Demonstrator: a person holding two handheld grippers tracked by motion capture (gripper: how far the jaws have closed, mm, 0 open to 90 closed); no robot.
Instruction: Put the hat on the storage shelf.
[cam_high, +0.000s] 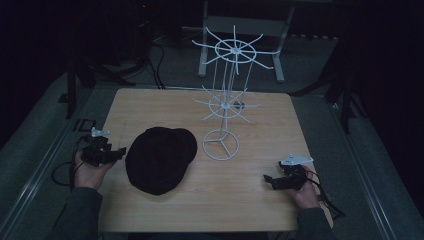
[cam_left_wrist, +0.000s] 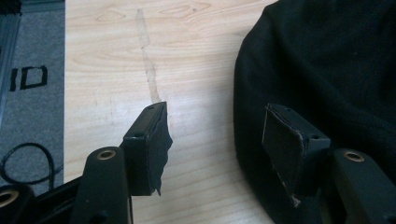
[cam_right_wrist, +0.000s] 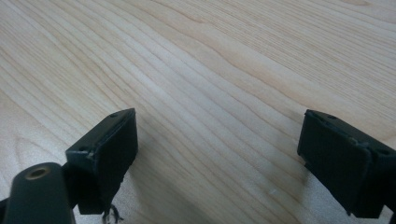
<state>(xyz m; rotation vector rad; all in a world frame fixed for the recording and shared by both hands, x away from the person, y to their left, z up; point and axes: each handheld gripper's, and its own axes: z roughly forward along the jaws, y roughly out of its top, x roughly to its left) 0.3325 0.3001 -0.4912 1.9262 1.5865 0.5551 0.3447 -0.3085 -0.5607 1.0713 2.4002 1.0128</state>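
At your 9 o'clock, left gripper (cam_high: 120, 151) gapes empty beside the hat (cam_high: 160, 157); right gripper (cam_high: 268, 179) too, so bite its edge squarely.

the black hat (cam_left_wrist: 322, 65) runs off the top, right and bottom edges in the left gripper view; the right tongs (cam_right_wrist: 219, 163) get clipped at the frame's right and bottom edges; room behind the table (cam_high: 260, 200) is too dark to read
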